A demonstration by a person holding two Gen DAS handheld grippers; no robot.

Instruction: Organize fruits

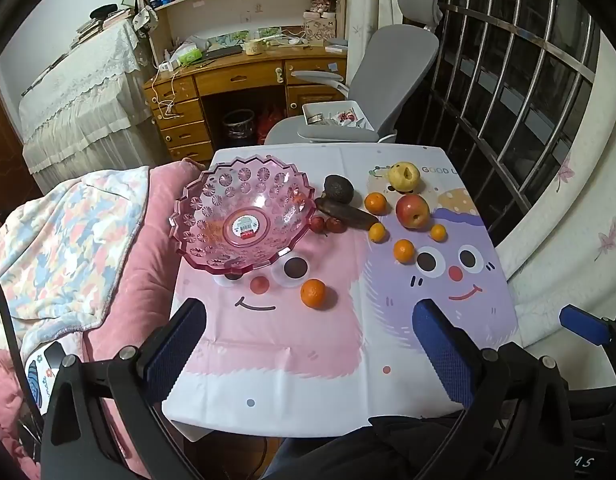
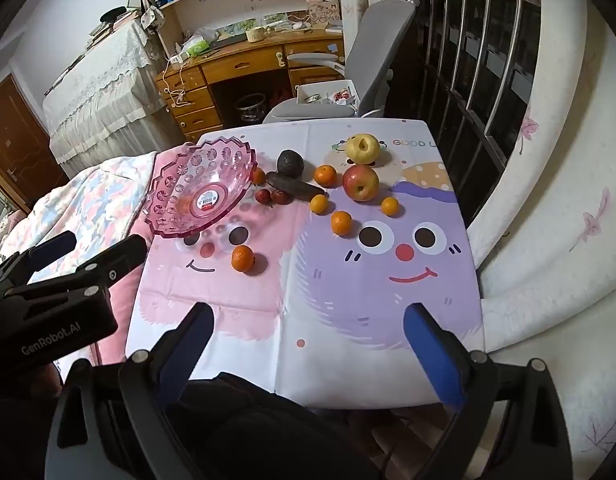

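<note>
Hovering above near edge of surface (image 1: 291,360), left gripper (image 1: 308,344) and right gripper (image 2: 308,336) both empty, jaws spread wide. Pink bowl (image 1: 243,220) empty, far left. Fruits loose beside it; nearest orange (image 1: 314,294) stands alone. Advice: approach orange from above, centre it between jaws, close gently, lift clear over rim.

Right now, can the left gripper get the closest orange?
Probably yes. The left gripper is open, and the orange sits alone on the tablecloth just ahead of its fingers, apart from the bowl. Nothing lies between.
</note>
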